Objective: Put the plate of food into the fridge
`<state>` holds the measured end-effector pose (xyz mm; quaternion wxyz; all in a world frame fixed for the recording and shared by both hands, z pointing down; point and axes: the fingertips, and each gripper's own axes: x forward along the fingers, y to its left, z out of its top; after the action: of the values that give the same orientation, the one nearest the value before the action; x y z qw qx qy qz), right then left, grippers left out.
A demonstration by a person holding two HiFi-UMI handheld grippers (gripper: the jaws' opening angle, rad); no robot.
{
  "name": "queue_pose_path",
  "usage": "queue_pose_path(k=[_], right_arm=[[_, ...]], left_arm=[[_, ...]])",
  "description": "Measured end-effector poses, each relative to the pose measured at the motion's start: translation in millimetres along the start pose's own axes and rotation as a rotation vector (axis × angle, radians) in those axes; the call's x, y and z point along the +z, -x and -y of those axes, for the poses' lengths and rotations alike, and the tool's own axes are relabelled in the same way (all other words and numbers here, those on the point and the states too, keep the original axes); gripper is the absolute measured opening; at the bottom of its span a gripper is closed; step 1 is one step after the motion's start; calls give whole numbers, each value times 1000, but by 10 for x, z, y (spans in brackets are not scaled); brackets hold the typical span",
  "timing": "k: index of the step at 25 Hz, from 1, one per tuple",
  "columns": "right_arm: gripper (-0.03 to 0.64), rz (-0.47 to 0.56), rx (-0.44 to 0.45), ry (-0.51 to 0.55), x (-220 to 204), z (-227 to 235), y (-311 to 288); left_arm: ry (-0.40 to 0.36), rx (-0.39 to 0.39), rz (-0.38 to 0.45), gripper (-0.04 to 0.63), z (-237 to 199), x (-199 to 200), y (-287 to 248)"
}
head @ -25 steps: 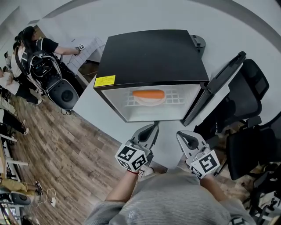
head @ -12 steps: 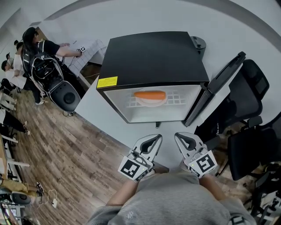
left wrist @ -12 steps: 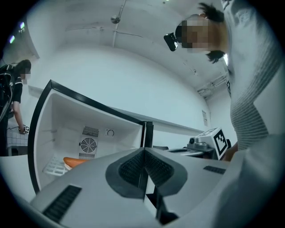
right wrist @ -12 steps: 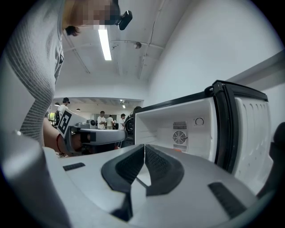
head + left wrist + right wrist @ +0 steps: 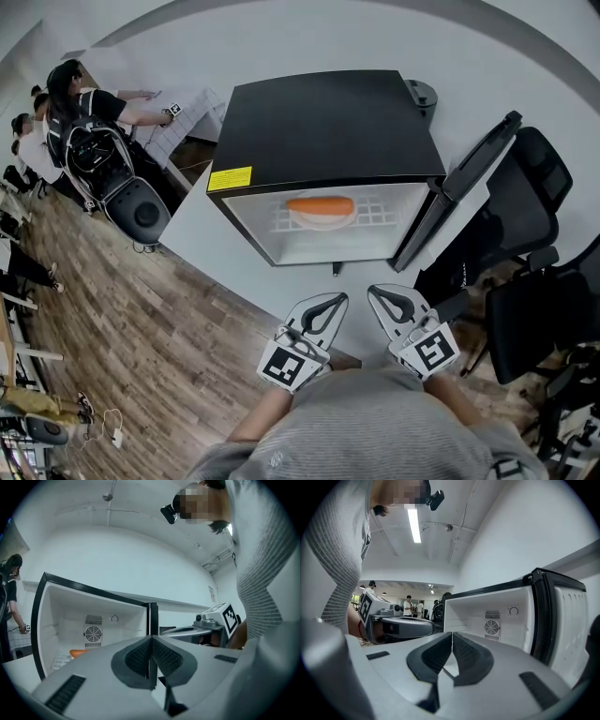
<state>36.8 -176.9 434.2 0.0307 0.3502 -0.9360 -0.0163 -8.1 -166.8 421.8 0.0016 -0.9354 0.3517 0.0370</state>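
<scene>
The small black fridge (image 5: 328,122) stands on a white table (image 5: 202,239) with its door (image 5: 459,187) swung open to the right. Inside, on the wire shelf, sits the white plate (image 5: 321,218) with orange food (image 5: 320,204); the orange food (image 5: 78,653) also shows low in the left gripper view. My left gripper (image 5: 330,302) and right gripper (image 5: 377,292) hover side by side near my body, well short of the fridge opening. Both are shut with nothing between the pads (image 5: 140,657) (image 5: 436,654).
Black office chairs (image 5: 534,300) crowd the right side by the open door. A black round object (image 5: 424,92) sits behind the fridge. People, a backpack (image 5: 89,145) and a speaker (image 5: 141,211) stand at the far left on the wooden floor (image 5: 141,337).
Both grippers have drawn back toward my body, away from the fridge. The plate stays on the shelf and the door stays open.
</scene>
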Motion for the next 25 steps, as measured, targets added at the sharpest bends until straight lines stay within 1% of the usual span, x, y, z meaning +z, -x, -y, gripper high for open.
queue_pose_path(k=[8, 14, 20, 25], right_arm=[[14, -9, 9, 11, -10, -27, -16], [12, -43, 17, 53, -43, -34, -6], [12, -32, -26, 35, -33, 41, 30], [12, -35, -28, 28, -32, 53, 62]], left_arm=[[1, 16, -25, 11, -59, -62, -8], [-9, 8, -41, 11, -40, -102, -38], [-18, 3, -54, 11, 8, -124, -57], [-17, 2, -55, 11, 40, -126, -79]])
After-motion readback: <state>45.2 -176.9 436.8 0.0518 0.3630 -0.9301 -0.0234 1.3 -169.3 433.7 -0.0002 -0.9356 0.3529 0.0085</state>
